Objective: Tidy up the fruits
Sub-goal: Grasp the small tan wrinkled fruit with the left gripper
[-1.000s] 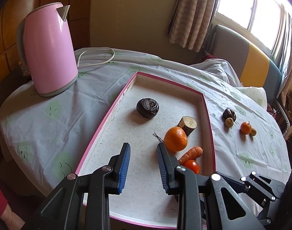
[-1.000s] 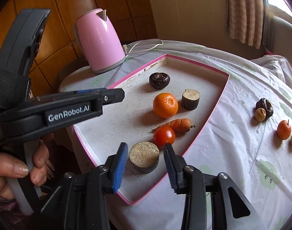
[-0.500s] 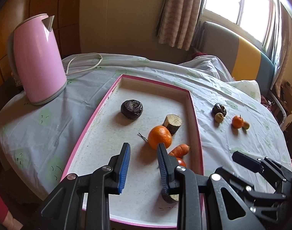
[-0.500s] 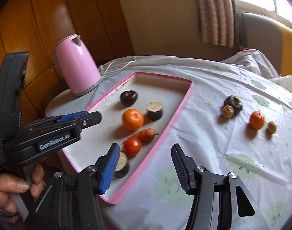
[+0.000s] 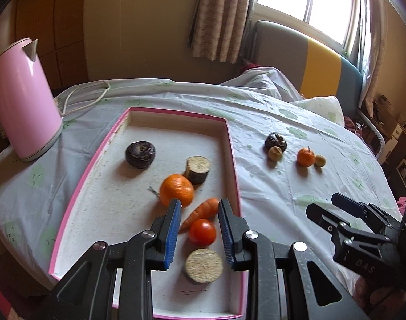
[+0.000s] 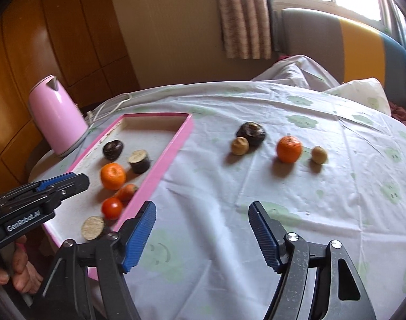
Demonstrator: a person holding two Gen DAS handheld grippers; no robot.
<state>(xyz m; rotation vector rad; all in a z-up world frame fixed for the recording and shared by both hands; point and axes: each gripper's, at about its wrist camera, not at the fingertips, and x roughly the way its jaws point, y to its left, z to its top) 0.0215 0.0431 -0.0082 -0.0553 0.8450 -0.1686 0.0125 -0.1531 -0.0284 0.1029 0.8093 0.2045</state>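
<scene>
The right gripper (image 6: 201, 236) hangs over bare cloth on the surface (image 6: 336, 213), holding nothing; its jaws have just been opening and stand wide apart. The left gripper (image 5: 199, 229) hovers over the tray (image 5: 236, 160), its jaws a narrow gap apart and empty, with the tomato (image 5: 202, 232) showing between them. The tray also holds an orange (image 5: 176, 190), a carrot (image 5: 200, 212) and three dark pieces. At two o'clock from the tray, four loose fruits lie on the cloth, a small orange (image 6: 288, 148) among them.
</scene>
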